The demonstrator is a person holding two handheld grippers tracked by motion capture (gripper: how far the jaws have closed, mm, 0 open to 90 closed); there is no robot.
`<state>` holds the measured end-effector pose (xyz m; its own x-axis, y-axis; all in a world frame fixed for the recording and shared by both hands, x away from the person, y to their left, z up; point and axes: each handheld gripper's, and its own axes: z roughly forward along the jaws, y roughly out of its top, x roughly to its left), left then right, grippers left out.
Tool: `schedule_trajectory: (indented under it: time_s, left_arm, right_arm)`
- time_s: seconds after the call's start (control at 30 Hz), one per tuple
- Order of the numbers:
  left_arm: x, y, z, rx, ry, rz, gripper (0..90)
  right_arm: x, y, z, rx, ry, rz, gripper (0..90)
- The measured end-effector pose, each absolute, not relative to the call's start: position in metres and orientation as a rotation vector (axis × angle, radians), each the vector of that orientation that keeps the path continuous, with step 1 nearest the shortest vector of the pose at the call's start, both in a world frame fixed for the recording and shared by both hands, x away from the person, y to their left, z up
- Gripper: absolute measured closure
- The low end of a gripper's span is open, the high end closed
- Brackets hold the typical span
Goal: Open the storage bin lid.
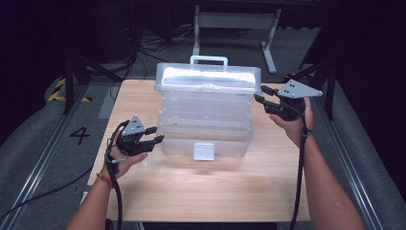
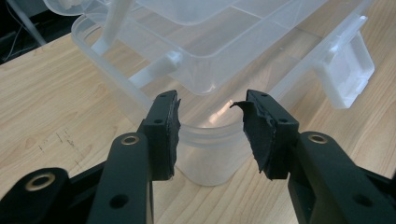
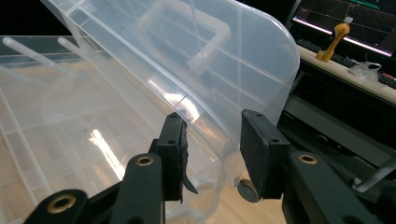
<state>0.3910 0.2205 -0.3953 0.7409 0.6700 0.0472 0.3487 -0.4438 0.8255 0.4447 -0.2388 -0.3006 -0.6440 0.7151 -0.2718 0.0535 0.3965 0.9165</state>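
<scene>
Right gripper (image 3: 210, 154): jaws parted astride raised lid (image 3: 196, 70) edge, unclamped. Clear plastic toolbox (image 1: 206, 120) judged light, rigid, slippery, somewhat brittle; best gripped at lid rim or handle (image 1: 208, 60).

Clear box (image 1: 206, 115) fills mid-table (image 1: 201, 191); front strip free.
</scene>
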Motion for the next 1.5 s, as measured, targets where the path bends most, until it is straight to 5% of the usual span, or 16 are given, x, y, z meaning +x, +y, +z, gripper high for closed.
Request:
schedule_trajectory:
  time_s: [1.5]
  left_arm:
    - [0.394,0.223,-0.397,2.060,0.768,0.434,53.9]
  right_arm:
    - [0.502,-0.236,-0.312,0.821,1.958,1.243,67.5]
